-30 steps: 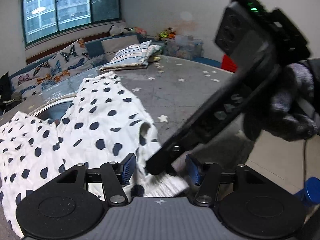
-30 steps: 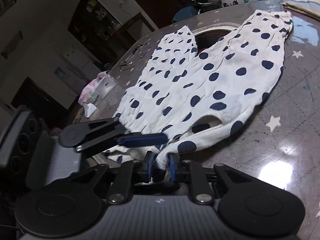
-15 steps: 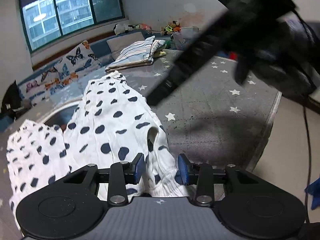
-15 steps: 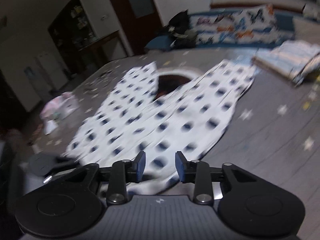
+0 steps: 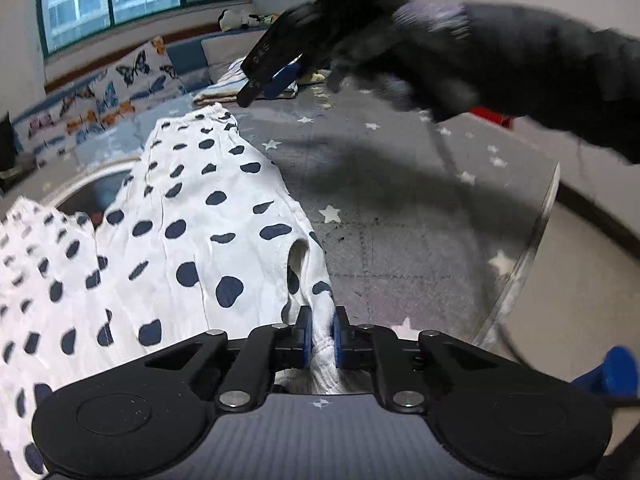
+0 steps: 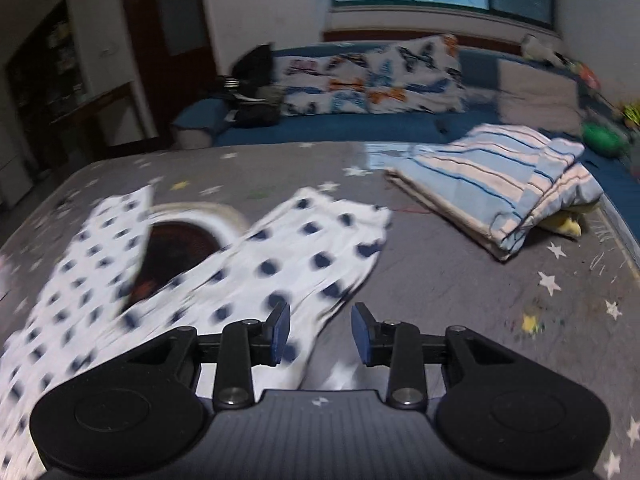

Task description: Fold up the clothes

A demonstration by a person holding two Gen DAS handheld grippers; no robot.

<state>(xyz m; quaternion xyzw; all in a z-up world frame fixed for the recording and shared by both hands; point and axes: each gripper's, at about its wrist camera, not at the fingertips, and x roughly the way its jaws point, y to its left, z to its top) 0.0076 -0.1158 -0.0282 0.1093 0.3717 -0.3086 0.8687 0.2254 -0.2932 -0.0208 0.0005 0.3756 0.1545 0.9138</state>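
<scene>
The left gripper [image 5: 319,334] is pinching a bunched white hem of the polka-dot garment [image 5: 188,240] between its blue pads, the jaws drawn almost together with only the cloth between them. That pinched corner is the nearest part of the garment to the person, sitting close to the curved near edge of the star-print table [image 5: 400,216].

From that corner the garment is running away from the left gripper, its long axis stretching toward the far end of the table where the gathered waistband [image 5: 200,114] is lying. A second lobe of the same cloth is spreading off to the left of the pinched corner, with a dark round opening [image 6: 176,256] in the table showing between the two lobes.

The right gripper [image 6: 320,334] is hovering above the garment, jaws standing wide apart and holding nothing; in its own view the garment's right-hand edge is lying just below and to the left of its pads, motion-blurred. In the left wrist view it is crossing overhead, held by a dark-gloved hand [image 5: 400,52], beyond the pinched corner.

So, as a judgement, the left gripper is the nearer one to the garment's near end, and the right is better placed for the far end.

Beyond the waistband, a folded striped cloth [image 6: 496,184] is resting on the table's far side.
</scene>
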